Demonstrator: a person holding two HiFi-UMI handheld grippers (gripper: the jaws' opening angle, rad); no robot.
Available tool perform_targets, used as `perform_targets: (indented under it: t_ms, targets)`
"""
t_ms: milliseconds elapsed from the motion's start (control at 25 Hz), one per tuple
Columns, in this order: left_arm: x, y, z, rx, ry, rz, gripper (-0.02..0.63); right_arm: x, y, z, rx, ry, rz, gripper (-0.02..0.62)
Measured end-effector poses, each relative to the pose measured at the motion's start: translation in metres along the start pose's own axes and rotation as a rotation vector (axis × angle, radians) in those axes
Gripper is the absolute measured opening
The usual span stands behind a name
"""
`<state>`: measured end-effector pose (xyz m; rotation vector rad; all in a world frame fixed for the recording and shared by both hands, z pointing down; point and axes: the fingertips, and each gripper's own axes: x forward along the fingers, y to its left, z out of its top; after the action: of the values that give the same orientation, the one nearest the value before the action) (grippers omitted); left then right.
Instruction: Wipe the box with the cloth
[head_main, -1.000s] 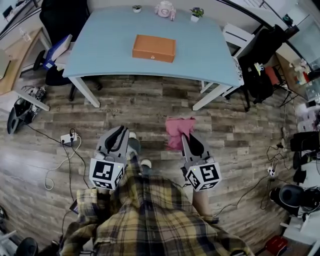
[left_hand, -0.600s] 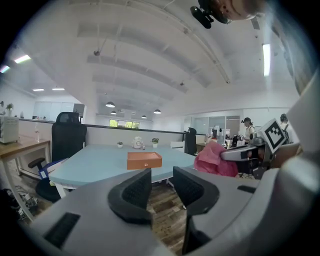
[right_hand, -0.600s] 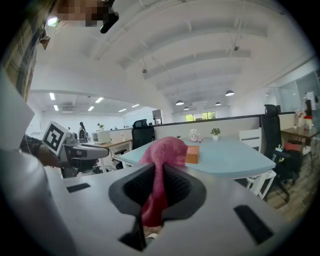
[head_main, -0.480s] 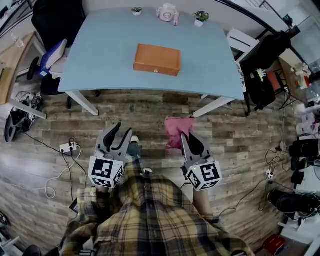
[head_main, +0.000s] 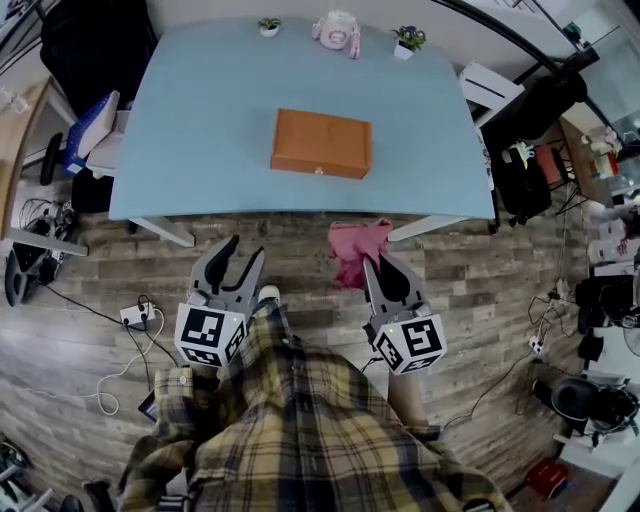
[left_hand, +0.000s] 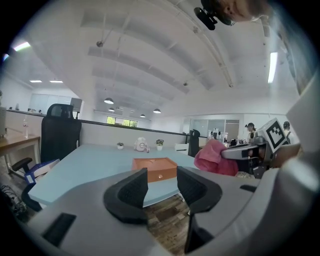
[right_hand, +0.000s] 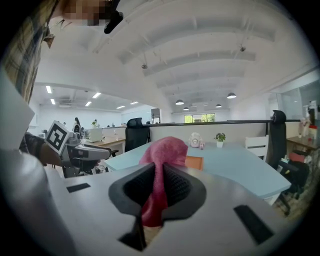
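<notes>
Item 1, left hand-held gripper (head_main: 246, 250): jaws opening, with nothing between the pads. Over the wooden floor (head_main: 90, 330), short of the bench's near edge.

Item 2, right hand-held gripper (head_main: 378, 266): closed on the pink cloth (head_main: 358, 250), which bunches out past its tips.

Item 3, box (head_main: 321, 143): orange, lid shut, flat at mid-bench (head_main: 200, 120), touched by neither tool. In the head view it lies at 1 o'clock from the left hand-held gripper and 11 o'clock from the right, well apart from both.

View notes: only the head view shows the box top whole and both tools side by side. Only the right gripper view shows the pads pinching the cloth, which covers most of the box there. The left gripper view shows the box clear between its own jaws, with the cloth at 3 o'clock.

Sundries: two potted plants (head_main: 268, 25) and a pink figure (head_main: 337, 30) at the bench's far edge.
</notes>
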<state>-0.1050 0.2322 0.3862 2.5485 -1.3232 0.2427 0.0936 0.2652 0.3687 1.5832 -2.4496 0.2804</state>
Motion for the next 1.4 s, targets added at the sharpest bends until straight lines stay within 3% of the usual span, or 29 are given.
perform_targets:
  t_ms: [400,720,1120,1400]
  targets:
    - [0.037,0.042,0.008,0.025,0.014,-0.063,0.183,0.049,-0.010,0.004,0.023,-0.002,-0.071,0.041]
    - [0.062,0.057,-0.001,-0.021,0.068,-0.087,0.183,0.068,-0.024,0.001,0.057,0.046,-0.112,0.041]
    - [0.121,0.074,0.000,-0.050,0.096,-0.067,0.178,0.117,-0.065,0.007,0.044,0.062,-0.085,0.041]
    - [0.190,0.091,0.036,-0.046,0.064,-0.013,0.178,0.177,-0.125,0.039,0.033,0.026,-0.034,0.041]
